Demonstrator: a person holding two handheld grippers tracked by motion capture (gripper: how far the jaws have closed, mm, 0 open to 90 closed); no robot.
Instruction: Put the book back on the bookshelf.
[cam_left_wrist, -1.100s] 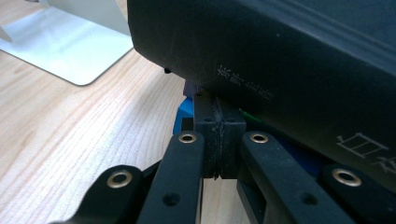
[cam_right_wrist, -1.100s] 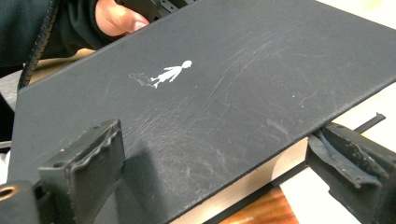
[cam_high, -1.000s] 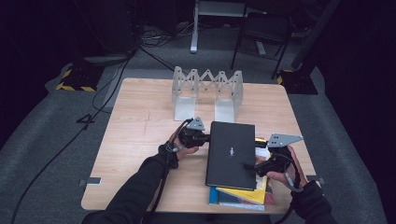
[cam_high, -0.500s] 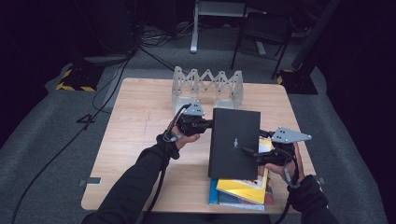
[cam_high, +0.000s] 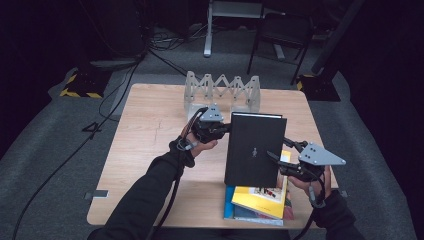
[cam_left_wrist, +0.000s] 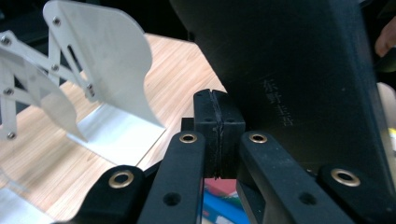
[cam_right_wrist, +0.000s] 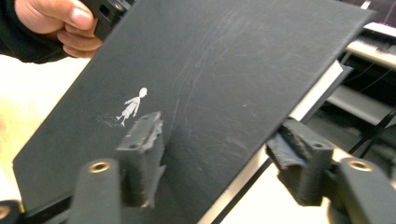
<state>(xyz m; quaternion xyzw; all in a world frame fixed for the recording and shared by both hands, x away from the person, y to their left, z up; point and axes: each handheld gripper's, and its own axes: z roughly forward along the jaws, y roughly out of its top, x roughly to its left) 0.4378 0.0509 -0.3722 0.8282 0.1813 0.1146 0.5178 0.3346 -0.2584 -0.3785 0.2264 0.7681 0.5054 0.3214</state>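
The worktop (cam_high: 150, 150) carries a white folding rack (cam_high: 222, 92) at its 12 o'clock edge and a stack of books (cam_high: 260, 200) topped by a yellow one at 5 o'clock. The black book (cam_high: 255, 150) is raised and tilted above that stack, right of the worktop's centre. The left tool (cam_high: 225, 128), at the book's 10 o'clock corner, has its jaws pressed together on the cover edge; the right tool (cam_high: 277, 155), at 4 o'clock, has just been closing, its jaws straddling the book's edge, one pad (cam_right_wrist: 142, 154) on the cover and the other apart from it.
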